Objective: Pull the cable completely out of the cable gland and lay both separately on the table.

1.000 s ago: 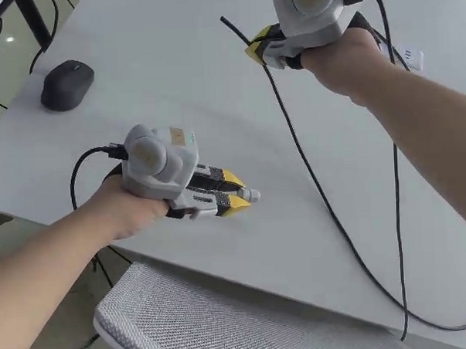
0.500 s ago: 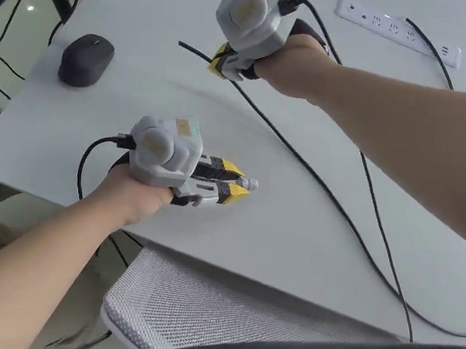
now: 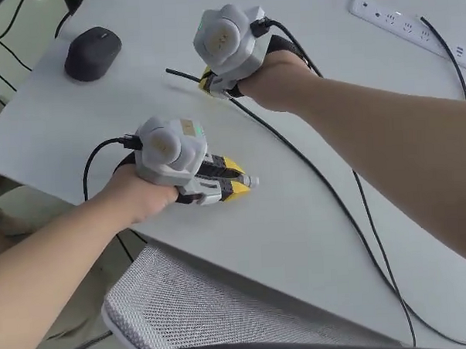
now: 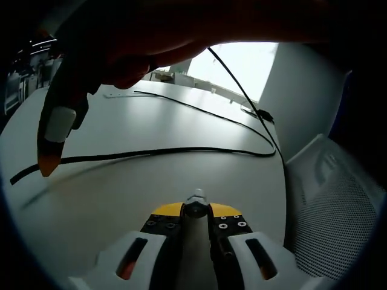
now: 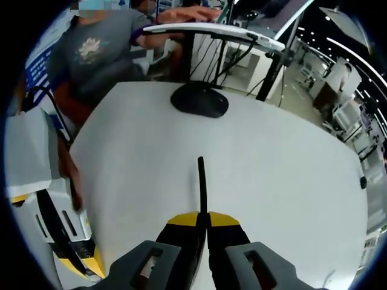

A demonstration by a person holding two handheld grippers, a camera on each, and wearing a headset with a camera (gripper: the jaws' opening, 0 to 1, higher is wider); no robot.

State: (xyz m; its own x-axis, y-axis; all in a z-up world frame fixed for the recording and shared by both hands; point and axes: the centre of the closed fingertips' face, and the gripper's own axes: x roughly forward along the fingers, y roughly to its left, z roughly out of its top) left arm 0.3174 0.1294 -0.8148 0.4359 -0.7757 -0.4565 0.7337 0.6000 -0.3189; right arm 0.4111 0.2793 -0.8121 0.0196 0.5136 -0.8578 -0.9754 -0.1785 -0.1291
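Right gripper (image 5: 203, 222) clamped on cable (image 5: 201, 181), whose free end pokes just ahead of its jaws. Left gripper (image 4: 195, 212) clamped on cable gland (image 4: 195, 197) at its tips, apart from the cable. Pull-out looks done; neither is yet released onto the table (image 3: 298, 241).

No text, brand, number or sign is legible. A small pale sticker (image 3: 186, 128) on the housing of the left claw (image 3: 247, 182) is too small to read. In the right gripper view, the pale emblem (image 5: 91, 49) on a person's grey shirt (image 5: 118, 69) is blurred.
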